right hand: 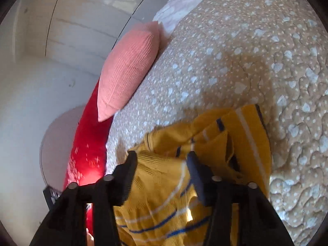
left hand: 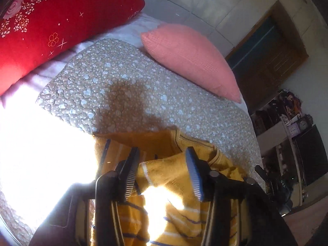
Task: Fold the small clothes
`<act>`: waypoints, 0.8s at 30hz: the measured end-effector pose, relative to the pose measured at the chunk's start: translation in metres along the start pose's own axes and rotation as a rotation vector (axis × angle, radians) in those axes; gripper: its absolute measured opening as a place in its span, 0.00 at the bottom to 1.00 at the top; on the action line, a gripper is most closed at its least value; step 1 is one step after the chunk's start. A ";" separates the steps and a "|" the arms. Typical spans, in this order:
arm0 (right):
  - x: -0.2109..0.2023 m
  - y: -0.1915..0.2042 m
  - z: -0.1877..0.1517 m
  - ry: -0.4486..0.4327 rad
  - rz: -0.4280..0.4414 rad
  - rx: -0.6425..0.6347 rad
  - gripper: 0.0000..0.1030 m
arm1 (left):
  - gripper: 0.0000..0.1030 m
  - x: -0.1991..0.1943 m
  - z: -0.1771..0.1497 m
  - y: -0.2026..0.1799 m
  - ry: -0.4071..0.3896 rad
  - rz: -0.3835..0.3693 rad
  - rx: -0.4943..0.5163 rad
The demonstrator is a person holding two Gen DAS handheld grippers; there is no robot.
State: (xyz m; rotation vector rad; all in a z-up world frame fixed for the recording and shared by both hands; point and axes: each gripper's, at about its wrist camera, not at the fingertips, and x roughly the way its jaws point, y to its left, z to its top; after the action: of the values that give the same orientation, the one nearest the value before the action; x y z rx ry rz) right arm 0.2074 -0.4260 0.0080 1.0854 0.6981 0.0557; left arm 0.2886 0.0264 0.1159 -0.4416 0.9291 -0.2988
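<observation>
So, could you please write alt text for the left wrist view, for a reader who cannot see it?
The left gripper hangs with jaws apart over a crumpled yellow striped garment on a beige quilt. A red pillow and a pink pillow lie beyond; sunlight glares at left.

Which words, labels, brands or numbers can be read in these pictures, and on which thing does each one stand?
None can be read with certainty.
Red pillow: small pale lettering near its corner, too blurred to read.
Dark object at the bed's edge: a few pale letters, too small to read.
Yellow striped sweater: no text visible.
Pink pillow: no text.
</observation>
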 end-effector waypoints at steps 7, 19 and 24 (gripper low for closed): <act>-0.009 0.038 -0.001 -0.009 -0.109 -0.174 0.73 | 0.63 -0.043 -0.024 0.014 -0.048 0.077 0.068; 0.036 0.148 -0.124 0.237 -0.114 -0.562 0.73 | 0.52 -0.025 -0.128 0.043 0.040 0.057 0.219; 0.092 0.190 -0.174 0.341 -0.146 -0.718 0.69 | 0.10 -0.008 -0.138 0.058 0.089 0.009 0.185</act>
State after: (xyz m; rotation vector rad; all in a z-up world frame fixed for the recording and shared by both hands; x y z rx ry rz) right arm 0.2396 -0.1618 0.0707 0.3334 0.9623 0.3455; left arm 0.1740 0.0479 0.0218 -0.2557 0.9800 -0.3952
